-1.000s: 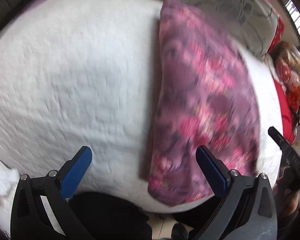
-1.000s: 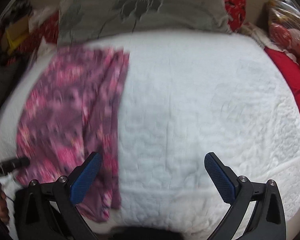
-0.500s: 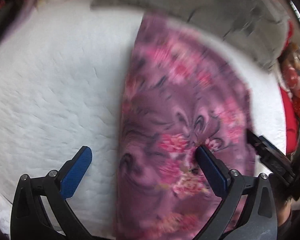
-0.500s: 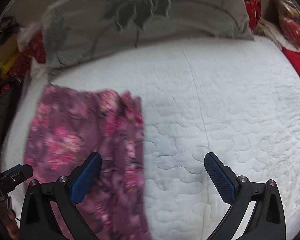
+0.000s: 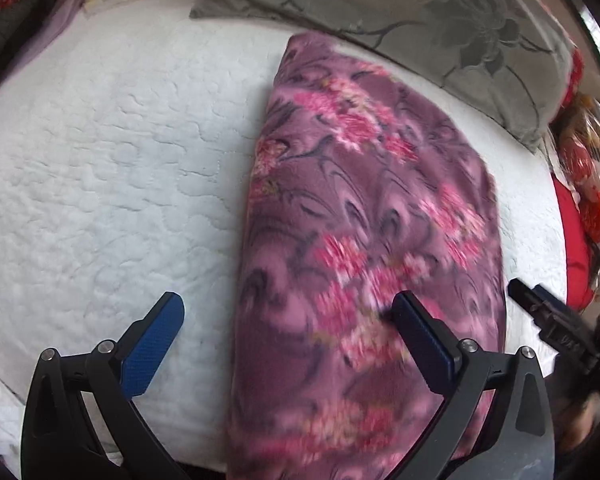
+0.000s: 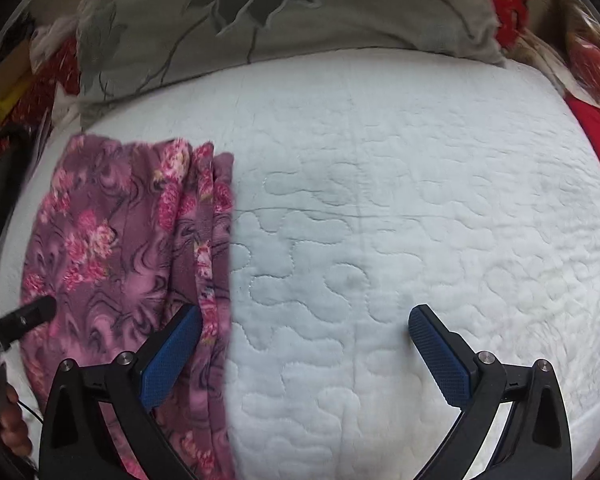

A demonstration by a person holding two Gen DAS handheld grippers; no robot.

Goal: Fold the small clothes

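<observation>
We see a grey pillow [image 6: 284, 20] at the bed's [image 6: 420, 200] far edge. Our left tool [image 5: 288, 320] and right tool [image 6: 304, 328] hover spread apart, empty, over the folded cloth [image 5: 360, 240].

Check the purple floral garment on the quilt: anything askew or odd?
Mostly tidy. The purple floral garment lies flat as a long strip on the white quilt, but along its right edge the layers stagger instead of lining up. Both hand-held grippers, left and right, are open and empty.
</observation>
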